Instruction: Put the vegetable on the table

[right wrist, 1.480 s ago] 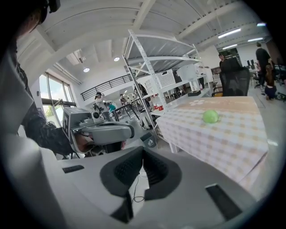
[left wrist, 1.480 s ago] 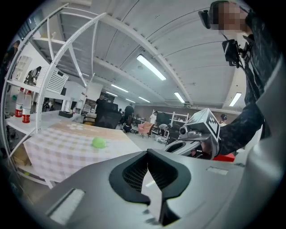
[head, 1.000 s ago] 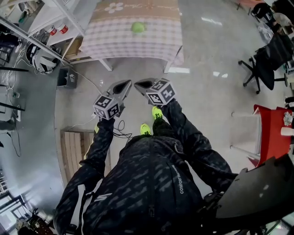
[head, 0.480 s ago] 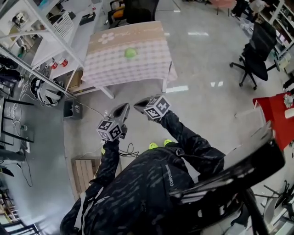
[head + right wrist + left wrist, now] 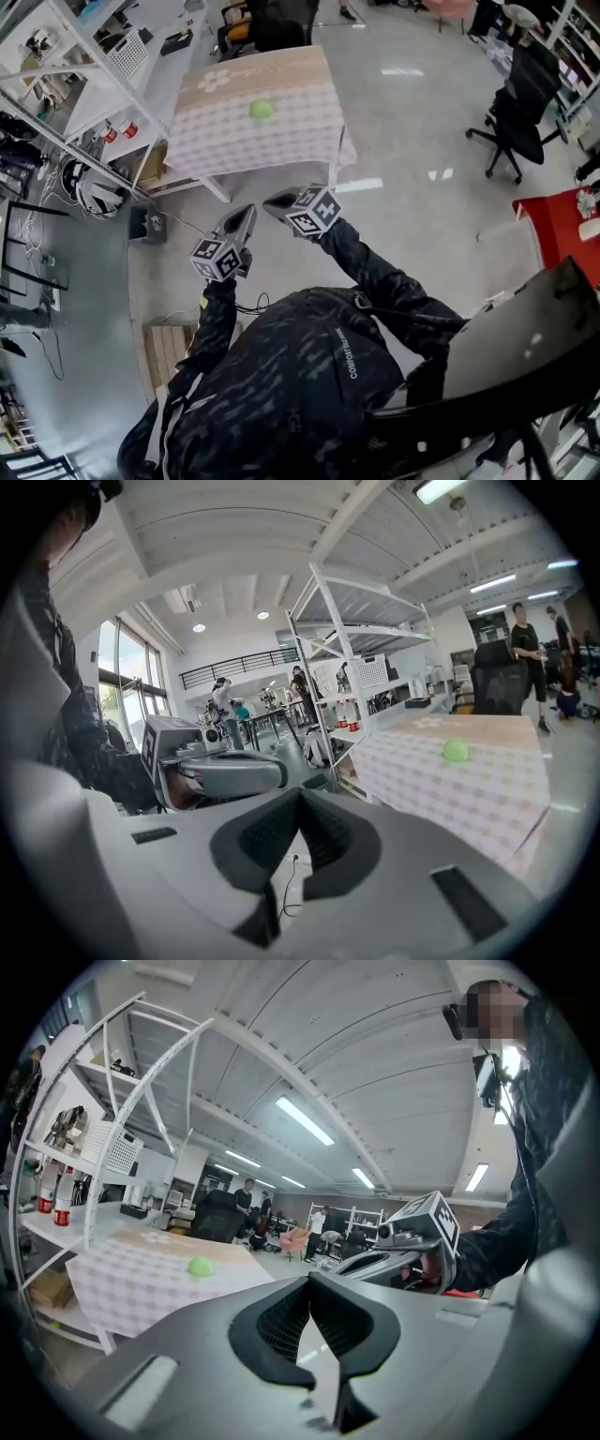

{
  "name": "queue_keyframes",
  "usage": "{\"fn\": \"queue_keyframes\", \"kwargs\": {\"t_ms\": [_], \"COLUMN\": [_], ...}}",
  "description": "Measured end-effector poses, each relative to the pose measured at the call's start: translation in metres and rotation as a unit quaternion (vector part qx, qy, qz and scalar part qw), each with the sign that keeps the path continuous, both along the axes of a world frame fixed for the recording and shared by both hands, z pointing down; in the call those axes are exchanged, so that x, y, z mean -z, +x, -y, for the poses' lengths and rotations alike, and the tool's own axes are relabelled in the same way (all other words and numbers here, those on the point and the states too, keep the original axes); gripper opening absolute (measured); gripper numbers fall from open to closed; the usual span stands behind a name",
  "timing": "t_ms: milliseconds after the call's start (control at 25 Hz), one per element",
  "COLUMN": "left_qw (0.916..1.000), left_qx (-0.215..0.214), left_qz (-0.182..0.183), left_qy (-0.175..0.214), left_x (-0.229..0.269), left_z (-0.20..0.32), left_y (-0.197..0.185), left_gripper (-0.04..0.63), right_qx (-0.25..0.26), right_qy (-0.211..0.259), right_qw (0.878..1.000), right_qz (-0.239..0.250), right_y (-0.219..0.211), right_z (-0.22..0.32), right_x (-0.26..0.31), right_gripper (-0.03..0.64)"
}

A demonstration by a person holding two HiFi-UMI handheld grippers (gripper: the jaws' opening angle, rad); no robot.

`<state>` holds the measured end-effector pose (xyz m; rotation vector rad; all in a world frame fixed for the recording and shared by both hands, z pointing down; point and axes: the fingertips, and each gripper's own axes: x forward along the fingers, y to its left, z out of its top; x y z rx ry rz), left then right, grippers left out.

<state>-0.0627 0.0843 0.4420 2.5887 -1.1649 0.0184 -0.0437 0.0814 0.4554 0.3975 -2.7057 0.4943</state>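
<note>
Black patterned sleeves come first, nearest the camera, each ending in a gripper held out over the bare grey floor [image 5: 412, 141].

- The left gripper [image 5: 246, 216] has its jaws pressed together, with nothing between the pads.
- The right gripper [image 5: 275, 201] sits just beside it on the right. Its jaws are also closed tight and hold nothing.
- The tips of both lean toward each other and point at the table.

Farther out, and well apart from both grippers, stands the table [image 5: 281, 141] under a checked cloth. The green vegetable [image 5: 261, 110] is round, and I can't tell what kind it is. It rests on the cloth toward the far middle, touching neither gripper.

A white rack [image 5: 84, 66] runs along the table's left, and a black office chair [image 5: 277, 23] stands past the far edge.

**Step:** the placing looks done, since the vegetable is on the table and both hands are empty and short of it.

**Next:** probably nothing beyond keeping clear. If it needs re-seating, the person would have to step closer to the near edge, open one gripper's jaws and come in level so it doesn't roll.
</note>
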Motion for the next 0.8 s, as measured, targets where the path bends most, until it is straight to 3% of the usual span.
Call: {"fn": "queue_keyframes", "kwargs": {"t_ms": [520, 800], "left_qw": [1.0, 0.9996], "left_qx": [-0.007, -0.001], "left_qz": [0.003, -0.005], "left_qy": [0.006, -0.027], "left_x": [-0.005, -0.031], "left_z": [0.002, -0.024], "left_y": [-0.001, -0.01], "left_gripper": [-0.008, -0.008], "right_qx": [0.007, 0.012], "right_qy": [0.004, -0.029], "right_qw": [1.0, 0.999], "right_qz": [-0.003, -0.011], "right_y": [-0.008, -0.018], "right_z": [-0.009, -0.039], "right_x": [-0.009, -0.034], "right_gripper": [0.002, 0.002]}}
